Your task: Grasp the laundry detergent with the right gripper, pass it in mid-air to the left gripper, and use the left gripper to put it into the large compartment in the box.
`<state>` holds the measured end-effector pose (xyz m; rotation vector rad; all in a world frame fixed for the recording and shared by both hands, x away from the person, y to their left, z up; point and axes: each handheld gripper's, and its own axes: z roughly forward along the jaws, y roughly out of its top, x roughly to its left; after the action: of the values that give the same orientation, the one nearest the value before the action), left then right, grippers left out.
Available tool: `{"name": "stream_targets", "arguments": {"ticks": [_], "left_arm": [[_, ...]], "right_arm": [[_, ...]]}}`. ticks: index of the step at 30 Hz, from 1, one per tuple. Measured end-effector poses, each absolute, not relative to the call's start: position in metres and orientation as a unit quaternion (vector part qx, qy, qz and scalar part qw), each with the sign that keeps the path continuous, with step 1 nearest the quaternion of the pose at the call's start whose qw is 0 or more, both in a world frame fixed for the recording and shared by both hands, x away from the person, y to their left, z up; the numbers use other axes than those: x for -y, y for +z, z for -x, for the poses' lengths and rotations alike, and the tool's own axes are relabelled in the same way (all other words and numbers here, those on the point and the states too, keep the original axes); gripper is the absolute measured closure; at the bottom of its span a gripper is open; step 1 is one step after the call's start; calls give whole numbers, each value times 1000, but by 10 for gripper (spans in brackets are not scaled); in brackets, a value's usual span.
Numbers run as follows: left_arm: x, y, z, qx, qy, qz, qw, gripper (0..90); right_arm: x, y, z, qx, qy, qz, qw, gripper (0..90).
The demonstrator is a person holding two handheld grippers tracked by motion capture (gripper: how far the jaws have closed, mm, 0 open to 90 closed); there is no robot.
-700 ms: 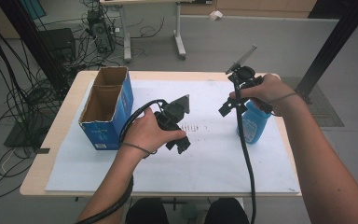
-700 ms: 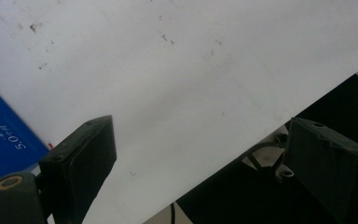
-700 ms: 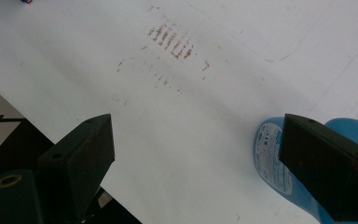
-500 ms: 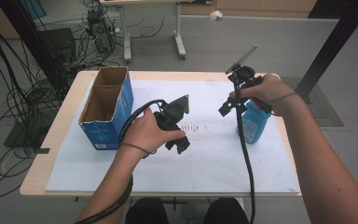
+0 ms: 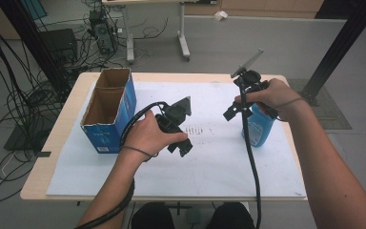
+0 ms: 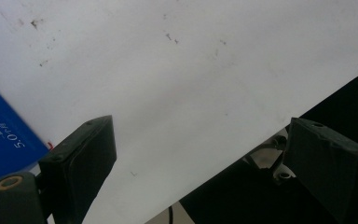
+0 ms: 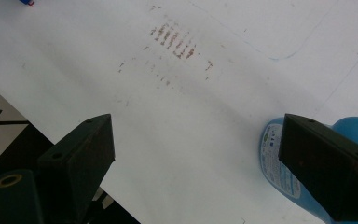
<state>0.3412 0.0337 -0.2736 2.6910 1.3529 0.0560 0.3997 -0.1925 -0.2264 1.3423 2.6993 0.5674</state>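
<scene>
Nearest to me, my left hand point(image 5: 147, 138) holds my black two-jaw left gripper point(image 5: 181, 143) low over the white paper sheet point(image 5: 209, 167) that covers the light wooden table point(image 5: 35, 186). Its jaws stand wide apart with nothing between them, and in the left gripper view I look past them at bare, lightly speckled paper. A corner of the blue cardboard box point(image 6: 4, 135) sits at the left edge of that view. My right hand point(image 5: 267, 95) is raised a little farther out, holding my black right gripper point(image 5: 231, 113) above the sheet, its cable point(image 5: 252, 167) trailing back toward me. Those jaws gape as well and grip nothing. In the right gripper view the blue plastic bottle with a printed label point(image 7: 279, 172) lies just beside the right-hand jaw, partly behind it, but not between the pads. From above, the bottle point(image 5: 257, 126) rests on the paper directly under my right hand. Between the two grippers the sheet bears a patch of brownish smudge marks point(image 5: 198, 130). Farther out at the left, the open-topped blue box point(image 5: 109, 109) stands on the table's far left part, its two brown compartments facing up.
</scene>
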Motion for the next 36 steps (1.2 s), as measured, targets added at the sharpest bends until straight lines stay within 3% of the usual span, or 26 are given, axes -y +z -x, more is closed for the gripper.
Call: {"name": "stream_targets", "arguments": {"ticks": [36], "left_arm": [[-32, -277, -356, -456, 17, -887, 64, 93]], "right_arm": [[221, -264, -372, -869, 224, -440, 35, 109]]}}
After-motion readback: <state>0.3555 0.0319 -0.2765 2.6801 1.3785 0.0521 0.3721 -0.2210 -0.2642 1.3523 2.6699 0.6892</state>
